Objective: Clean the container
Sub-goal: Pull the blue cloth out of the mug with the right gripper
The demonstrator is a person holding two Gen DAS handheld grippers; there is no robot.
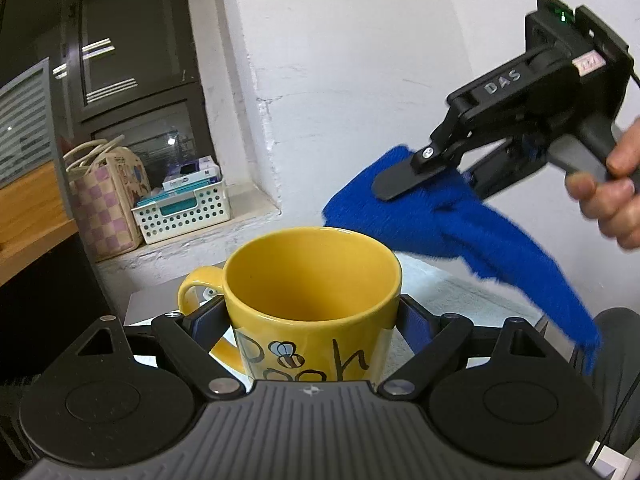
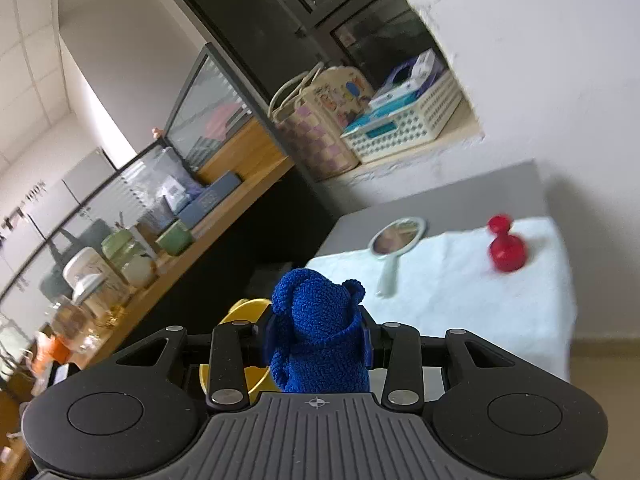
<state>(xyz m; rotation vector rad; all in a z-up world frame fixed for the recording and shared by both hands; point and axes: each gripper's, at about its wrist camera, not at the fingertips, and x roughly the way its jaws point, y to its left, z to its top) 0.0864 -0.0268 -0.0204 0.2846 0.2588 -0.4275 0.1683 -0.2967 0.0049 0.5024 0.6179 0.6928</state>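
Note:
A yellow mug with "Pooh" lettering and a bee stands upright between my left gripper's fingers, which are shut on its sides; its handle points left and its inside looks empty. My right gripper hovers above and to the right of the mug's rim, shut on a blue knitted cloth whose tail hangs down to the right. In the right wrist view the bunched blue cloth fills my right gripper, and part of the yellow mug shows just below left.
A person's hand holds the right gripper's handle. A white-covered table carries a hand mirror and a red bottle-shaped object. On the window ledge stand a perforated white basket and a checked bag.

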